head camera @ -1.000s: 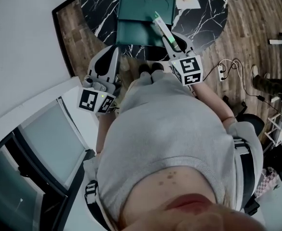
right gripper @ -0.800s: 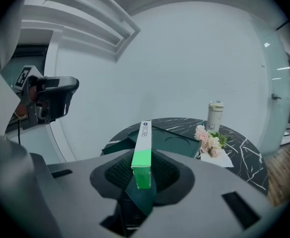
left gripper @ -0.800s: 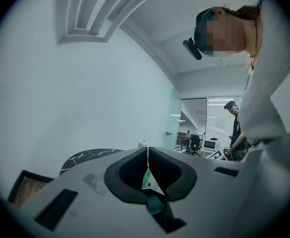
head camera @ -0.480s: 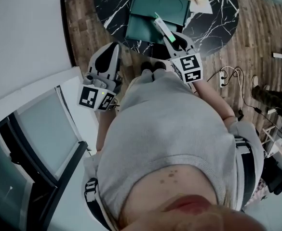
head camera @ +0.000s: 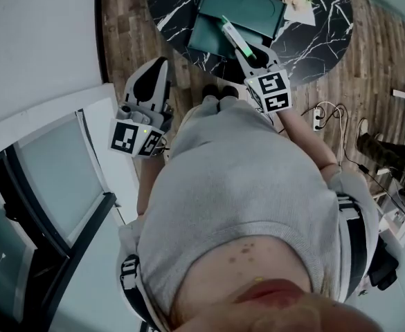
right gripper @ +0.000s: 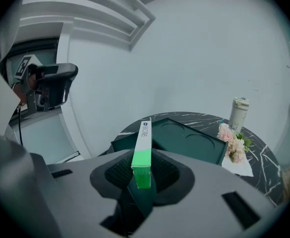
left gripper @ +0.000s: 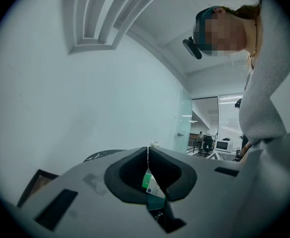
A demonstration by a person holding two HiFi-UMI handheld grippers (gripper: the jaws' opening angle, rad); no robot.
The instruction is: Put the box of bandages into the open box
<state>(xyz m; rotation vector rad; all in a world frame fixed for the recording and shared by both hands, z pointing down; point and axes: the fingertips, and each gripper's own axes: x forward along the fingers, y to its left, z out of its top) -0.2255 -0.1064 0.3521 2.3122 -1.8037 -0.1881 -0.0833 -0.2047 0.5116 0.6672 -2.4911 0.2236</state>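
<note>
Box of bandages (head camera: 234,36) is clamped in the right gripper (head camera: 252,55), long axis pointed toward the open box (head camera: 244,9) at 11 o'clock; left gripper (head camera: 154,71) jaws together.

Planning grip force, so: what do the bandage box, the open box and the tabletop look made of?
The bandage box: thin printed cardboard, crisp folded edges. The open box: probably rigid board, matte dark green, round recesses. The tabletop: black marble or marble-look, white veins.

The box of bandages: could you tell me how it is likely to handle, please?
Slim cardboard, the box of bandages is probably light and easily dented. Held by one end in the right hand-held gripper, it may pivot. On edge, it would likely tip.
</note>
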